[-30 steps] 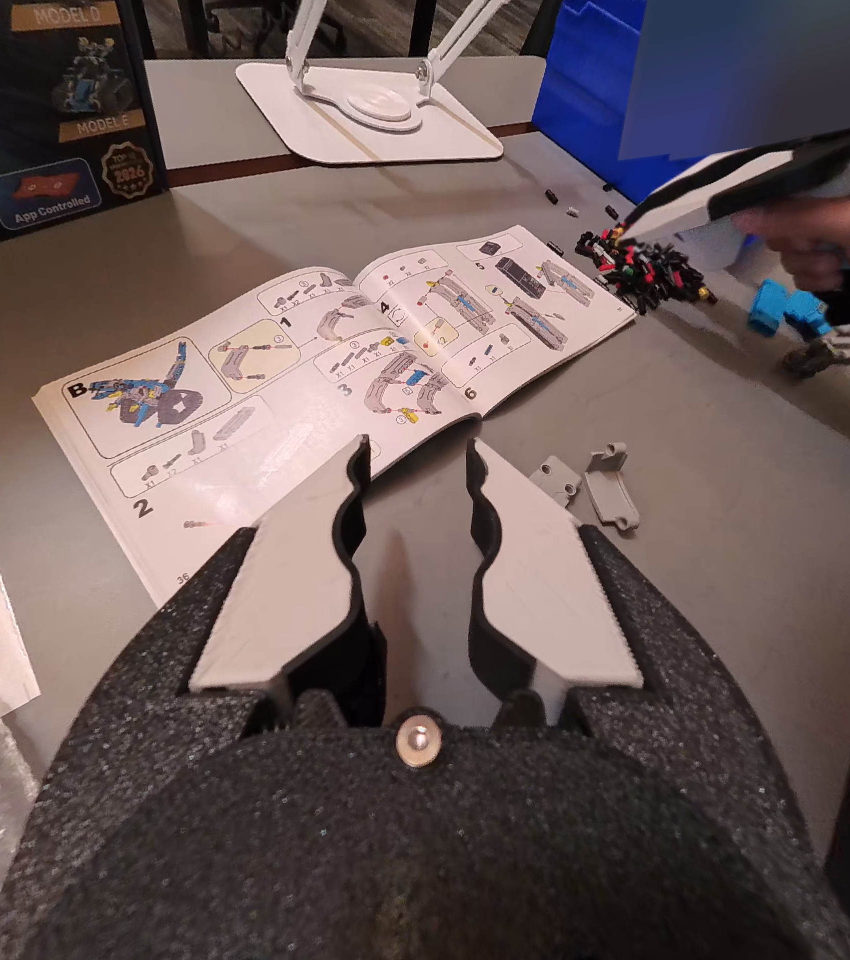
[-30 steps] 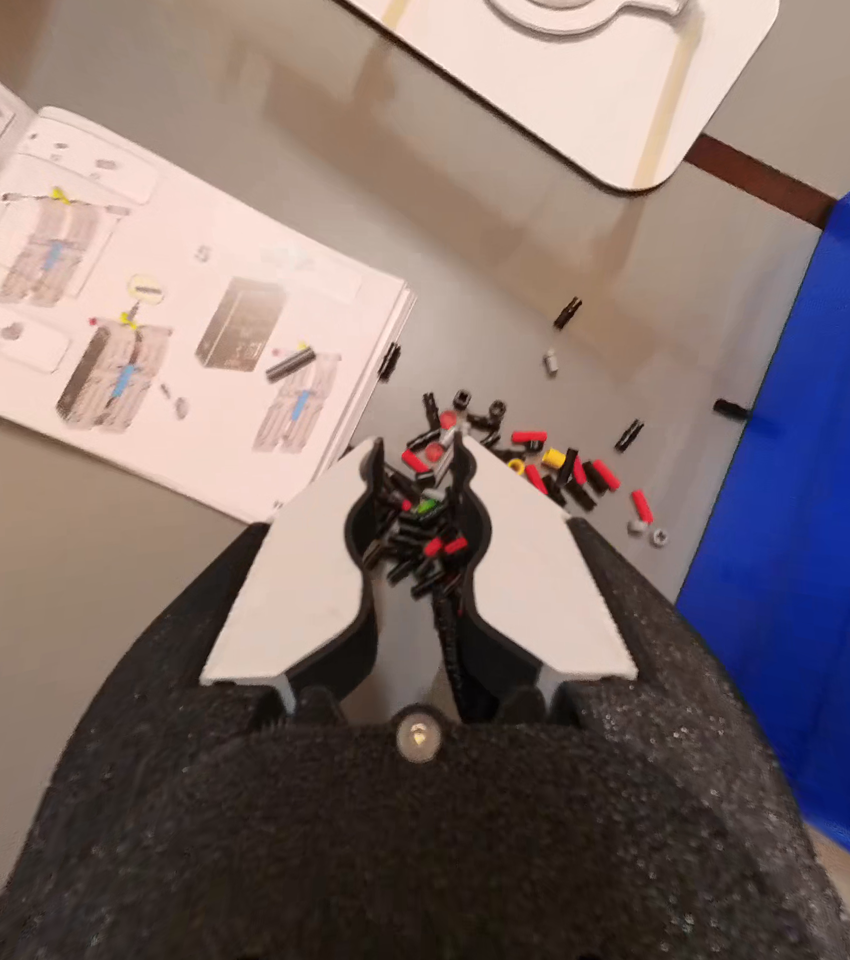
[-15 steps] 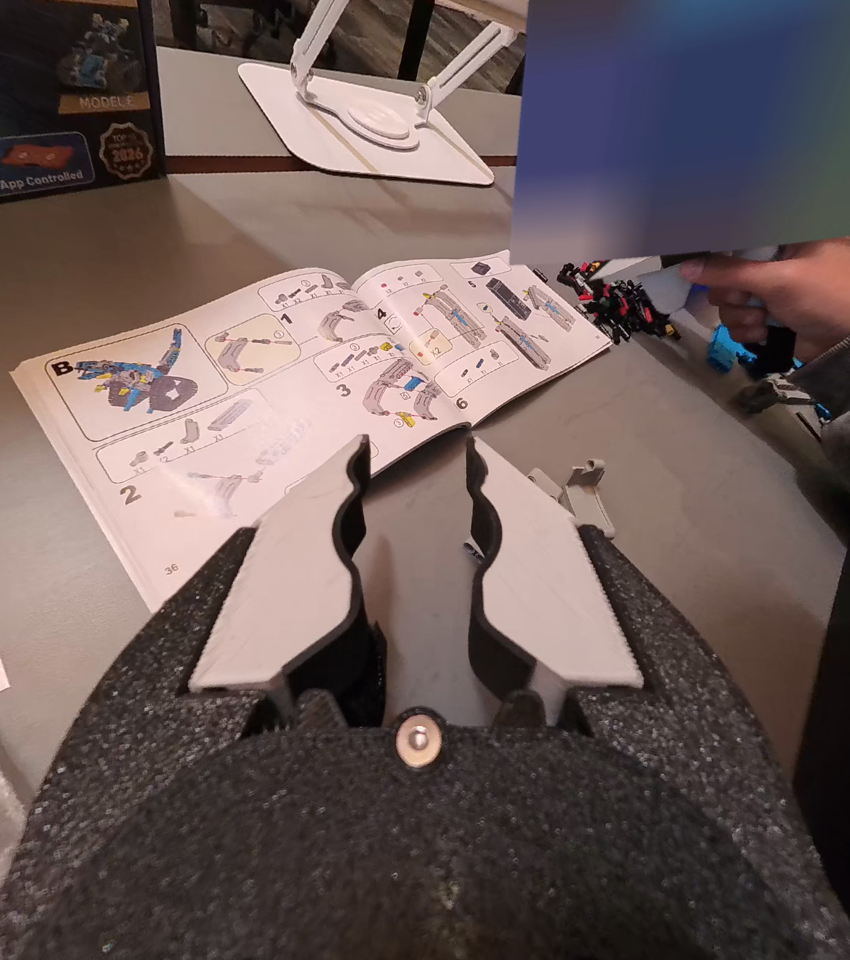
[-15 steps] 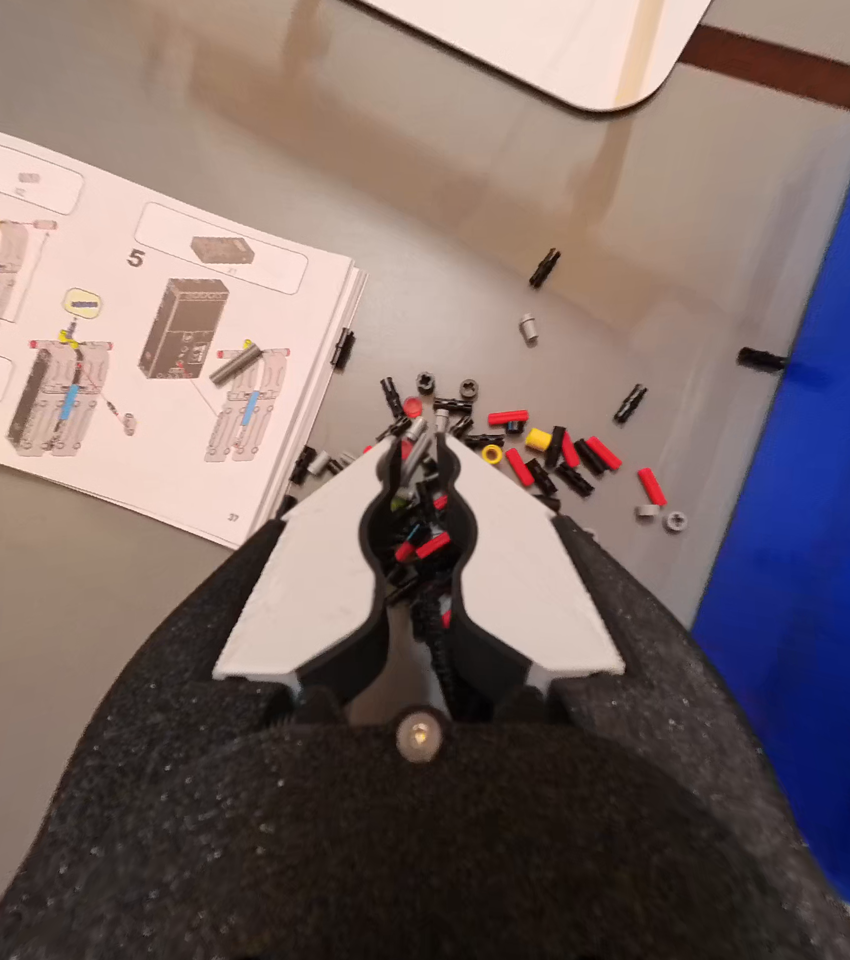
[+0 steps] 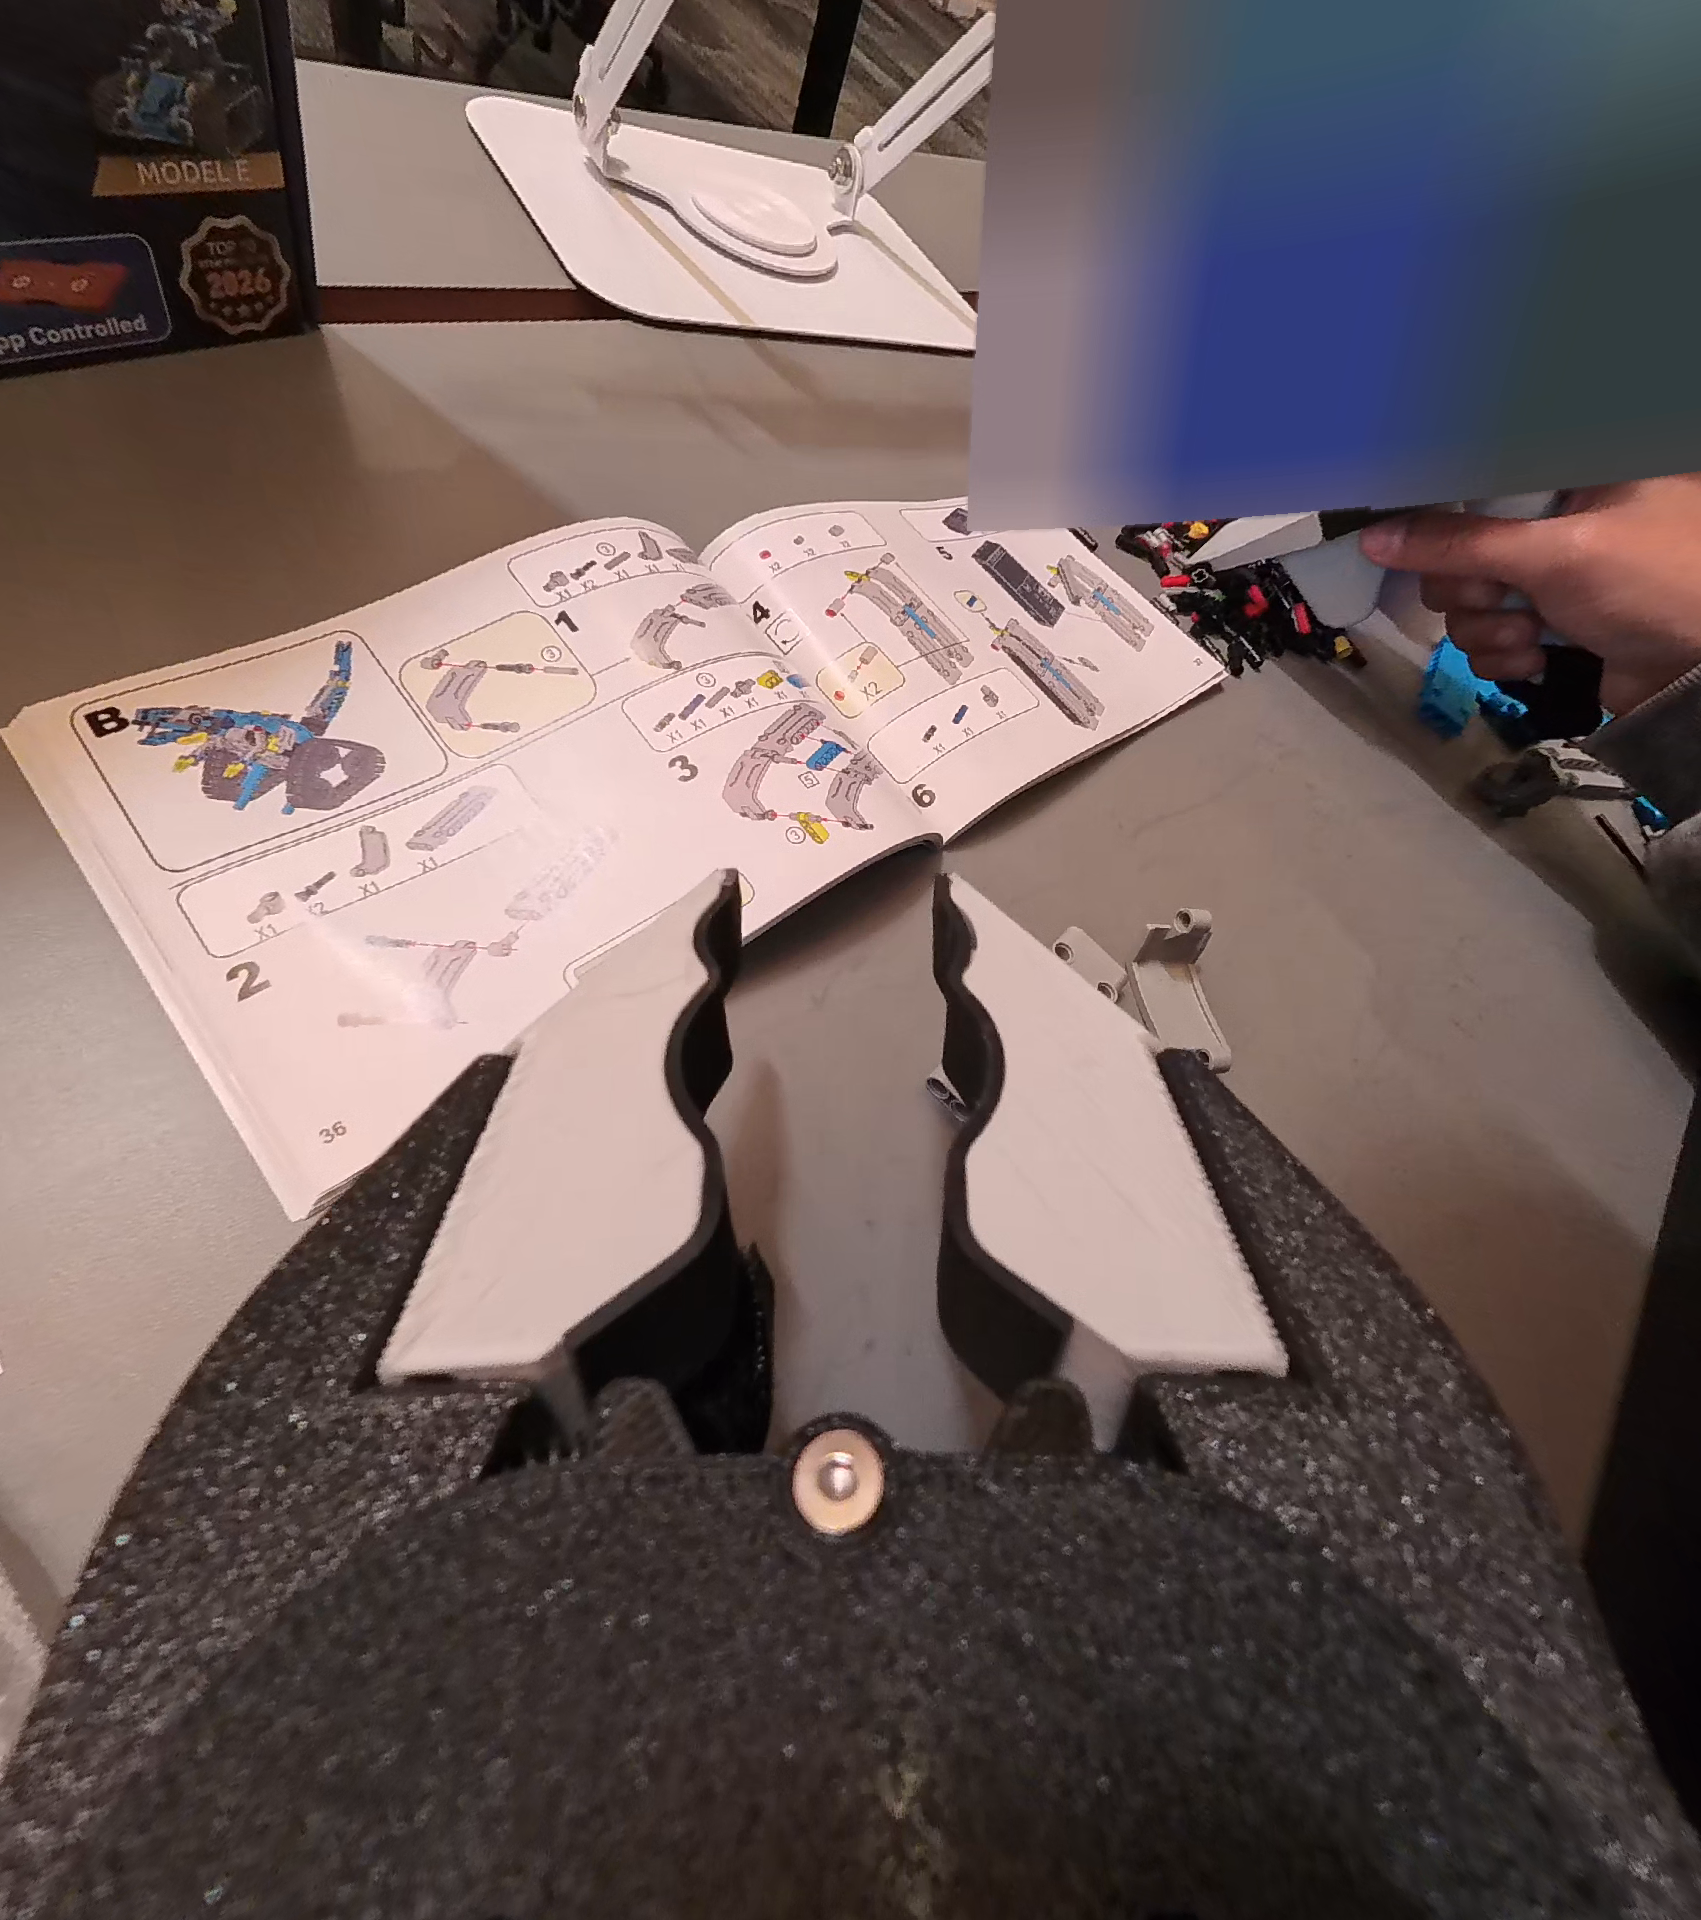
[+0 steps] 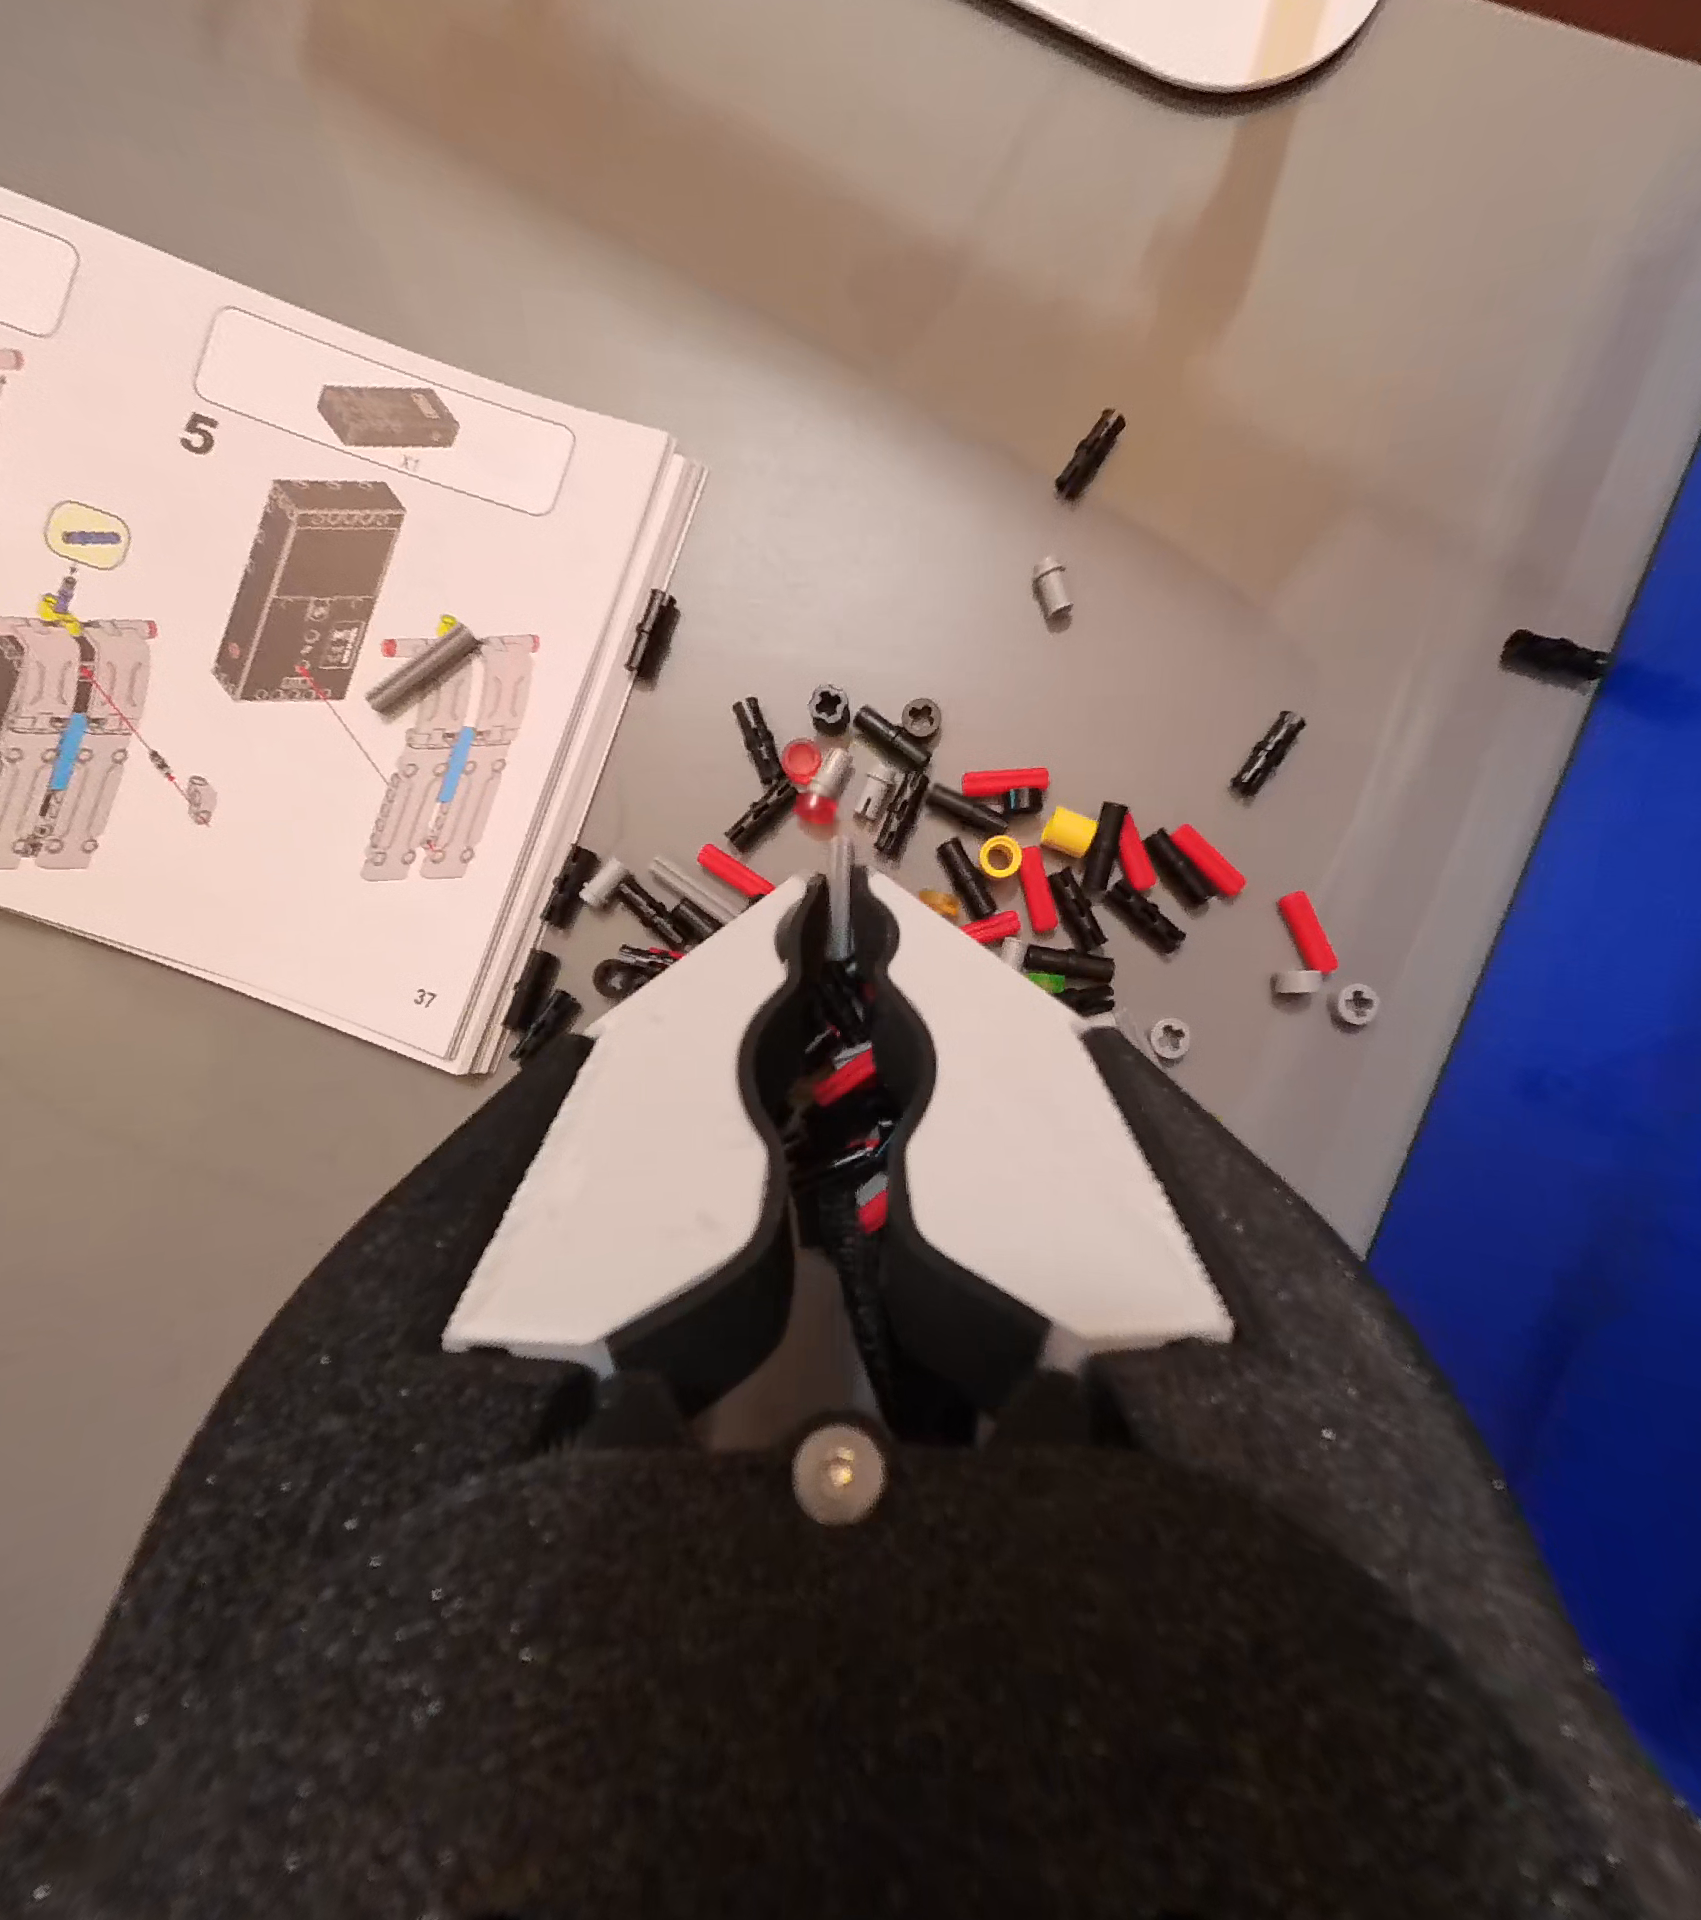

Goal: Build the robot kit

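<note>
- My right gripper (image 6: 841,894) is pinched nearly closed on a thin grey axle pin (image 6: 839,883), lifting it clear of the loose pile of pins (image 6: 1033,862)
- My left gripper (image 5: 835,935) hangs wide open and empty, near two matte grey plastic beams (image 5: 1163,977)
- The glossy instruction booklet (image 5: 513,790) lies flat, open for reading

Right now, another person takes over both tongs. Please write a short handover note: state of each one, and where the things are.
Left tongs: open, holding nothing, above bare table, just in front of the open booklet; two grey pieces lie to their right.
Right tongs: shut on a thin grey pin, directly over the pile of small parts beside the booklet's right page; blue bin on the right.
</note>
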A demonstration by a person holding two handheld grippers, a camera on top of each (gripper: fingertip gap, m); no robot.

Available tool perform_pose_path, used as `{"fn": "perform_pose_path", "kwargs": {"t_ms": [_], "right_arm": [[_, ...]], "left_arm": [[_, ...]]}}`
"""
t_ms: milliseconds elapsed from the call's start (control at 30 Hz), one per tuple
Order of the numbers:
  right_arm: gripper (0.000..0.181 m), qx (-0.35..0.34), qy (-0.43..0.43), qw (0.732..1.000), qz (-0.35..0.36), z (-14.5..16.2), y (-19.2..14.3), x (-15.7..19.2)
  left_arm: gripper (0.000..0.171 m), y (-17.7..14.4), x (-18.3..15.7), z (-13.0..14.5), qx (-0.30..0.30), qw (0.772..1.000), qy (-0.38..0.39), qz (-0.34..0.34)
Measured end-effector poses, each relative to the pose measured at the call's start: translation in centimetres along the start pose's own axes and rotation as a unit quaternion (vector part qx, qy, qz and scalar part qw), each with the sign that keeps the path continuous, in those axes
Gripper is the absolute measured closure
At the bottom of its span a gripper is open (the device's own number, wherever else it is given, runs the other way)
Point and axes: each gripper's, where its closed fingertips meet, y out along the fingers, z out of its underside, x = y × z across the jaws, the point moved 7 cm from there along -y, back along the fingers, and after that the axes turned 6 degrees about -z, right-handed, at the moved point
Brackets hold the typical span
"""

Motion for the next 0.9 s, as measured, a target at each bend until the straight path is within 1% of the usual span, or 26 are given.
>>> {"fn": "perform_pose_path", "kwargs": {"t_ms": [133,167,233,267,300,367,433,467,500,600,667,700,733,767,833,900], "right_arm": [[0.179,0.001,-0.029,0.999,0.021,-0.1,-0.4,0.0],[0.179,-0.01,-0.041,0.999,0.024,-0.4,-0.9,0.3],[0.179,-0.046,-0.094,0.994,0.016,-1.3,-2.3,1.7],[0.179,-0.061,-0.134,0.989,-0.004,-1.7,-3.0,3.1],[0.179,-0.062,-0.182,0.98,-0.056,-1.6,-3.3,5.2],[0.178,-0.015,-0.262,0.944,-0.2,0.2,-3.0,10.3],[0.178,0.025,-0.308,0.904,-0.294,2.1,-2.5,13.8],[0.178,0.04,-0.32,0.888,-0.327,2.9,-2.3,14.9],[0.178,0.053,-0.326,0.882,-0.337,3.4,-2.0,15.4],[0.178,0.084,-0.333,0.878,-0.333,4.4,-0.7,15.8],[0.176,0.07,-0.327,0.877,-0.344,4.4,-0.7,15.9],[0.169,0.067,-0.324,0.88,-0.341,4.2,-0.8,15.5],[0.162,0.054,-0.316,0.886,-0.336,3.9,-1.0,15.0],[0.16,0.03,-0.302,0.898,-0.318,3.2,-1.3,13.8],[0.161,-0.028,-0.249,0.938,-0.238,1.0,-1.8,10.2],[0.166,-0.075,-0.185,0.972,-0.121,-0.6,-1.9,5.8]], "left_arm": [[0.136,0.0,0.0,0.0,-0.001,1.0,-0.001,0.0],[0.136,0.0,0.0,0.0,-0.001,1.0,-0.001,0.0],[0.136,0.0,0.1,0.0,-0.001,1.0,-0.002,-0.001],[0.136,0.0,0.1,0.0,-0.002,1.0,-0.002,-0.001],[0.136,0.0,0.1,0.0,-0.002,1.0,-0.003,-0.001],[0.136,0.0,0.1,0.0,-0.002,1.0,-0.003,0.0],[0.136,0.0,0.0,0.0,0.001,1.0,-0.003,0.001],[0.136,0.0,0.0,0.1,0.001,1.0,-0.003,0.002],[0.136,0.0,0.0,0.1,0.001,1.0,-0.003,0.002],[0.136,0.0,0.1,0.0,0.0,1.0,-0.007,0.004],[0.136,0.1,0.0,0.1,0.003,1.0,-0.006,0.005],[0.135,0.1,0.0,0.1,0.004,1.0,-0.004,0.004],[0.136,0.1,0.0,0.1,0.004,1.0,-0.003,0.003],[0.136,0.1,0.0,0.1,0.003,1.0,-0.002,0.003],[0.136,0.0,0.0,0.1,0.002,1.0,-0.005,0.004],[0.136,0.1,0.0,0.1,0.002,1.0,-0.007,0.005]]}}
